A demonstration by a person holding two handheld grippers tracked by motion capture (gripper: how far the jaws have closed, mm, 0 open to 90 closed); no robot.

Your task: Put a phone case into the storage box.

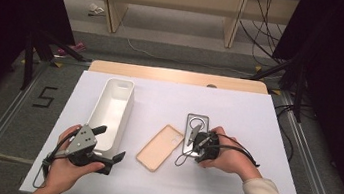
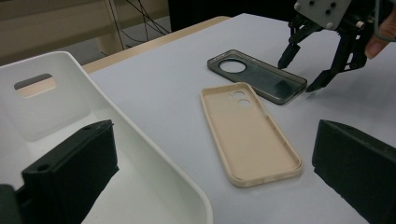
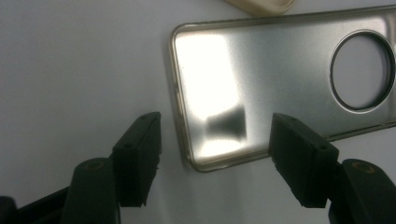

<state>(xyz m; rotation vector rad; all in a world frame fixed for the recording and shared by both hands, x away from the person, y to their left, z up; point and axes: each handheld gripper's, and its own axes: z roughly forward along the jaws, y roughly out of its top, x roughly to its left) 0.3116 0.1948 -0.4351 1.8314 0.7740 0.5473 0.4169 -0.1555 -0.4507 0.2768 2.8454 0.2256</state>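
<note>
bin [image 1: 114, 107] holds no case yet; dark case [image 1: 195, 130] and beige case [image 1: 159, 147] lie right of bin on counter [image 1: 248, 117]. right tool [image 1: 194, 136] open over dark case, gripping nothing; left tool [image 1: 108, 144] open astride bin's near wall. both cases left to load.

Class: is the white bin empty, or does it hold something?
Empty as far as visible: the white bin shows bare inner walls and floor; both phone cases lie outside it.

Dark phone case [image 3: 280, 88] just ahead of your right gripper [image 3: 215, 144]: translucent smoky plastic, glossy, smooth, strong glare. Beige phone case [image 2: 250, 133] between your grippers: matt, soft-looking plastic, smooth. White bin [image 2: 93, 140] at your left gripper [image 2: 210, 186]: smooth plastic, slight sheen. Jaws: matt black plastic. Table cover [image 1: 238, 111]: white, matt; wood edge [image 1: 177, 76] beyond.
</note>
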